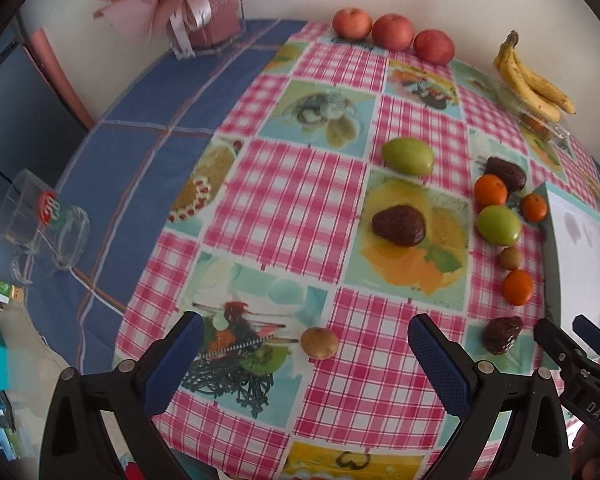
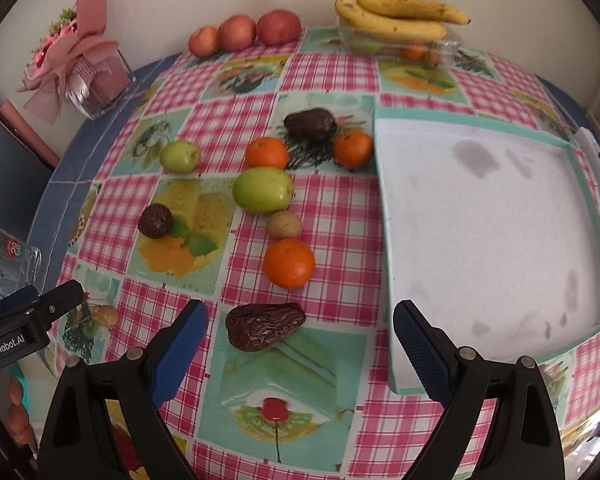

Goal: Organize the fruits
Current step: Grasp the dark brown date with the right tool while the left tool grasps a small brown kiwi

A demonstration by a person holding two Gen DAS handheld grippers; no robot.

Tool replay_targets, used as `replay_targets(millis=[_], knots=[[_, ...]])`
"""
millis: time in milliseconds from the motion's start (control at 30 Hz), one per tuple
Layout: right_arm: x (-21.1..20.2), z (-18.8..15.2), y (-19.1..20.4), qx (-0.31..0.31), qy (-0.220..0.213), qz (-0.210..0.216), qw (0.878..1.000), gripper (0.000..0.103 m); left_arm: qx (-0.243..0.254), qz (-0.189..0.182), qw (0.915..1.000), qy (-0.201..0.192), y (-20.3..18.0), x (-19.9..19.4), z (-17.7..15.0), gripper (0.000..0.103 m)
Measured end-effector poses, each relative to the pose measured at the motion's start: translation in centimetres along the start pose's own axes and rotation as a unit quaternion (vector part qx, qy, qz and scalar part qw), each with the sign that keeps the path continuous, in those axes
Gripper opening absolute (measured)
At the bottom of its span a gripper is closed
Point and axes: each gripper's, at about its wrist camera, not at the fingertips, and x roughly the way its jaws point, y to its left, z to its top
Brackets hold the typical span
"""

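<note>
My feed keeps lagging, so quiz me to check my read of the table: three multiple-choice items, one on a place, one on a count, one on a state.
1. Where does the banana bunch lie?
A. on the clear plastic container at the far edge
B. in the white tray
C. beside the glass mug

2. How many oranges lie loose on the tablecloth?
A. one
B. three
C. five

3. What state is the white tray in?
A. holds no fruit
B. piled with apples
C. covered by a lid

Key: 1 A, the bunch rests on top of the container near the wall. 2 B, one orange sits nearest, two more lie farther back. 3 A, only faint smudges mark its bare white floor; both pairs of tongs, left and right, stand open and hold nothing.
</note>
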Motion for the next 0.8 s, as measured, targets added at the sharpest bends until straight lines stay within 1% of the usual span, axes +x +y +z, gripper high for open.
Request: replay_targets(millis=[67,133,167,233,367,400,433,500,567,600,667,700,733,800], knots=[[0.9,0.0,0.3,-0.005,0.015,-0.002,1.000,0.094,-0.001,-0.002,1.0000,0.009,0.0,0.7,-0.1,0.099],[1.9,0.0,0.7,-0.014,0.030,-0.006,0.999,0.094,-0.001,-0.007,0.9998,0.020,0.0,1.5,-0.3,0.093],[2.3,-0.1,1.0,-0.020,0.038,-0.008,0.999,0.094,-0.002,-0.009,0.9996,0.025,0.0,1.8,-0.4,0.091],[3.2,-0.2,1.5,-0.030,0.053,-0.007,0.998,0.094,-0.006,-0.016,0.9990,0.041,0.1,2.8,-0.6,0.081],[4.4,-0.3,2.3,-0.045,0.068,-0.005,0.997,0.094,-0.016,-0.025,0.9975,0.065,0.3,4.1,-0.9,0.066],[4.6,-0.4,2.5,-0.048,0.071,-0.006,0.996,0.094,-0.018,-0.029,0.9970,0.070,0.3,4.3,-1.0,0.060],[4.9,-0.5,2.6,-0.051,0.074,-0.008,0.996,0.092,-0.019,-0.032,0.9967,0.073,0.3,4.5,-1.0,0.053],[5.4,-0.6,3.0,-0.057,0.079,-0.010,0.995,0.086,-0.020,-0.036,0.9962,0.076,0.3,4.8,-1.0,0.048],[5.9,-0.6,3.3,-0.060,0.079,-0.011,0.995,0.077,-0.022,-0.041,0.9959,0.077,0.2,4.9,-1.1,0.041],[6.0,-0.6,3.5,-0.061,0.079,-0.011,0.995,0.074,-0.023,-0.044,0.9956,0.079,0.2,5.0,-1.0,0.036],[6.2,-0.6,3.6,-0.062,0.078,-0.009,0.995,0.070,-0.025,-0.047,0.9955,0.079,0.0,5.1,-1.1,0.033],[6.3,-0.7,3.7,-0.063,0.078,-0.008,0.995,0.068,-0.025,-0.048,0.9953,0.080,-0.1,5.2,-1.1,0.029],[6.4,-0.7,3.8,-0.063,0.077,-0.006,0.995,0.060,-0.026,-0.050,0.9952,0.080,-0.1,5.2,-1.1,0.028],[6.2,-0.7,3.7,-0.063,0.075,-0.005,0.995,0.058,-0.029,-0.054,0.9952,0.077,0.3,5.5,-1.0,0.028]])
